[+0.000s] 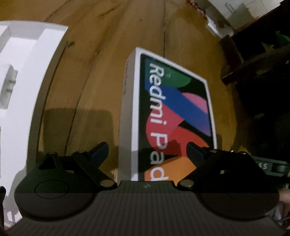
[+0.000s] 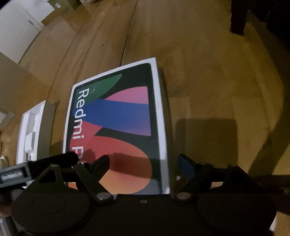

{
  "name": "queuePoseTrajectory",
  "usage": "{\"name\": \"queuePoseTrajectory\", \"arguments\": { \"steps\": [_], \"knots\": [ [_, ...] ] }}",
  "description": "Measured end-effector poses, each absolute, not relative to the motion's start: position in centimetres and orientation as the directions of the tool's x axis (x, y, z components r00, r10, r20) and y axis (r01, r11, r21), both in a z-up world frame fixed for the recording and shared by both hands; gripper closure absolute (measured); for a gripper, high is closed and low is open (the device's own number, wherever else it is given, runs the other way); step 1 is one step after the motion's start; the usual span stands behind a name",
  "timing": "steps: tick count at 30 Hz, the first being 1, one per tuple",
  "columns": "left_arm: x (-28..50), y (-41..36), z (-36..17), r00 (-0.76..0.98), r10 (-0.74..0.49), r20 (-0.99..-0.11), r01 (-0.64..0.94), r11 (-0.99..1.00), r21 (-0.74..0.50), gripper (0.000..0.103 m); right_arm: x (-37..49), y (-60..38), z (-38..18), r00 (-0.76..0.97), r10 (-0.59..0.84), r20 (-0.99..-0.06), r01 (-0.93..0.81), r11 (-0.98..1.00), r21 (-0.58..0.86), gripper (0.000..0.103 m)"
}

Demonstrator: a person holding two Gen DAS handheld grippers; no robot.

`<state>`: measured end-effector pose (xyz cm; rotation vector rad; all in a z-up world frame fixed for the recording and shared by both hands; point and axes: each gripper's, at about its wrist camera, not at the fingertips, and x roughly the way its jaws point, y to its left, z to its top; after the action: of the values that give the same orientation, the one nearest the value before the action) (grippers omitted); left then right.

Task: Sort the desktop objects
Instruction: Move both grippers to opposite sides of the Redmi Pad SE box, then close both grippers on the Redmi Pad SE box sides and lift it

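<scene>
A flat white box printed "Redmi Pad", with a colourful tablet picture on top, lies on the wooden surface. My left gripper hovers open above its near end, with the box's left long edge between the fingers and no pad touching it. In the right wrist view the same box fills the centre. My right gripper stands open over its near right corner, with the right edge between the fingers. One dark finger of the left gripper shows over the box's near left edge.
An open white box tray with moulded compartments lies left of the printed box, also in the right wrist view as a white tray. Dark furniture stands to the right, with a dark leg farther back. Bare wood lies right of the box.
</scene>
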<state>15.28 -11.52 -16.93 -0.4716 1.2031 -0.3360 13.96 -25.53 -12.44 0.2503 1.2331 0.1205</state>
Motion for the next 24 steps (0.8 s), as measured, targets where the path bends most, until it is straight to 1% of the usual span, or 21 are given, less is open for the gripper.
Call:
{"name": "queuePoseTrajectory", "arguments": {
  "steps": [7,10,11,13,15,18,20,24],
  "knots": [
    [14.9,-12.1,-17.0,0.357,-0.460,-0.813,0.018,0.874,-0.486,0.010,13.7,-25.7,-13.8,0.338,0.256,-0.905,0.054,0.955,0.290,0.017],
    [14.7,-12.5,-17.2,0.357,-0.493,-0.793,0.053,0.859,-0.510,0.010,13.5,-26.0,-14.1,0.353,0.275,-0.894,0.076,0.944,0.320,0.017],
    [14.5,-12.7,-17.3,0.355,-0.510,-0.783,0.066,0.850,-0.523,0.011,13.5,-26.2,-14.2,0.360,0.279,-0.890,0.082,0.941,0.328,0.015],
    [14.2,-13.1,-17.2,0.373,-0.498,-0.783,0.089,0.859,-0.504,0.016,13.2,-26.1,-14.6,0.381,0.285,-0.880,0.096,0.934,0.344,0.012],
    [14.0,-13.4,-16.9,0.384,-0.476,-0.792,0.122,0.876,-0.467,0.028,13.2,-25.9,-15.1,0.394,0.281,-0.875,0.096,0.934,0.343,0.007],
    [13.9,-13.2,-16.6,0.382,-0.471,-0.795,0.138,0.880,-0.455,0.031,13.2,-25.8,-15.2,0.402,0.281,-0.872,0.096,0.934,0.345,0.006],
    [13.8,-13.0,-16.4,0.386,-0.469,-0.795,0.140,0.881,-0.452,0.031,13.3,-25.6,-15.1,0.394,0.279,-0.876,0.093,0.936,0.340,0.007],
    [13.1,-12.8,-15.7,0.410,-0.473,-0.780,0.145,0.878,-0.456,0.031,13.1,-25.2,-14.4,0.443,0.271,-0.854,0.054,0.943,0.328,0.009]
  ]
}}
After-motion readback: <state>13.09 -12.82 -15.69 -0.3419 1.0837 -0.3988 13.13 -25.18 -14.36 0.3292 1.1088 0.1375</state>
